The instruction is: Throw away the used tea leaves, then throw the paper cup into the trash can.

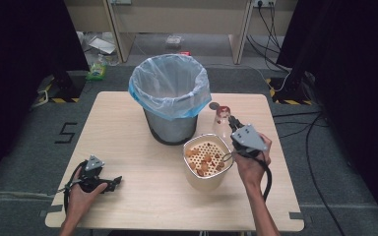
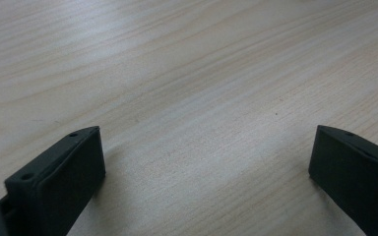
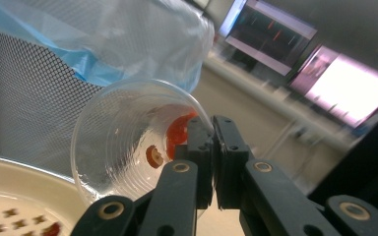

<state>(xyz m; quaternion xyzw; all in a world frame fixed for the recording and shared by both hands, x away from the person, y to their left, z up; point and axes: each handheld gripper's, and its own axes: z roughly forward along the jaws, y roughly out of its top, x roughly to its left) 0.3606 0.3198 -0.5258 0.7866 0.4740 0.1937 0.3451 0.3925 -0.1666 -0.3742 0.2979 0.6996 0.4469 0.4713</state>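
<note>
We can read one sign: a black "5" marked on the grey floor [image 1: 10, 147] left of the counter [image 1: 128, 147] in the high view, at [image 1: 65, 132]. The monitors [image 3: 347, 88] in the right gripper view glow with coloured patches, but they are too blurred for us to read anything. We find no legible label on anything else.

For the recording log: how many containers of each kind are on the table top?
Mesh bin with blue liner: 1
Cream bucket with strainer insert: 1
Clear plastic cup, pinched at its rim by the right gripper: 1
Total: 3
</note>
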